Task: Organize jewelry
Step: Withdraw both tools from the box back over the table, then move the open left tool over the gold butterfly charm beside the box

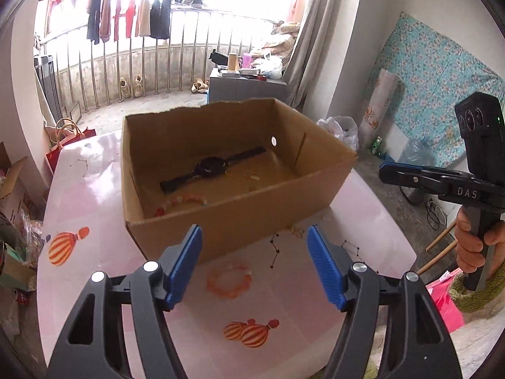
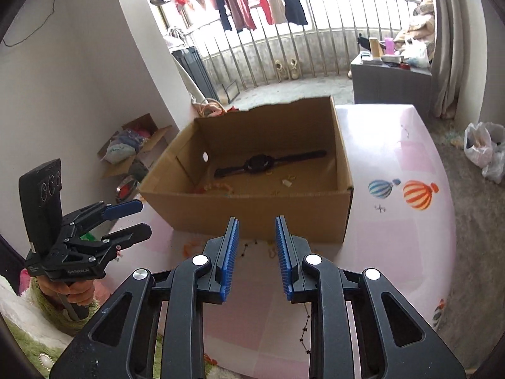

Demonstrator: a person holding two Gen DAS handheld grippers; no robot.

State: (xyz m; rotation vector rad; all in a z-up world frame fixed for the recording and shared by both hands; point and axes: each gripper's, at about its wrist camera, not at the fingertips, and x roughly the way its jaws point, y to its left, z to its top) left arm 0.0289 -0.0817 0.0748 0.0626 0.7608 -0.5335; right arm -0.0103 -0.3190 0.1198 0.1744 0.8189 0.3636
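Observation:
An open cardboard box (image 1: 240,221) (image 2: 252,208) stands on the pink table (image 1: 94,189) (image 2: 394,145). On the box floor lie a black wristwatch (image 1: 210,167) (image 2: 258,162), a pale bead bracelet (image 1: 180,203) (image 2: 217,187) and small rings (image 1: 252,177) (image 2: 288,180). An orange bead bracelet (image 1: 228,279) rests on the table before the box, below my left gripper (image 1: 255,237) (image 2: 139,219), which is open wide and empty. A small gold piece (image 1: 296,230) (image 2: 271,251) lies by the box's near wall. My right gripper (image 2: 255,224) (image 1: 386,172) stands open with a narrow gap, nothing in it.
A person's hands (image 1: 473,243) (image 2: 72,290) grip both handles. Plastic bags (image 2: 483,148) lie on the floor to the right, and an open carton of clothes (image 2: 132,145) sits to the left. A grey cabinet (image 2: 388,79) and balcony railing (image 1: 126,72) are behind the table.

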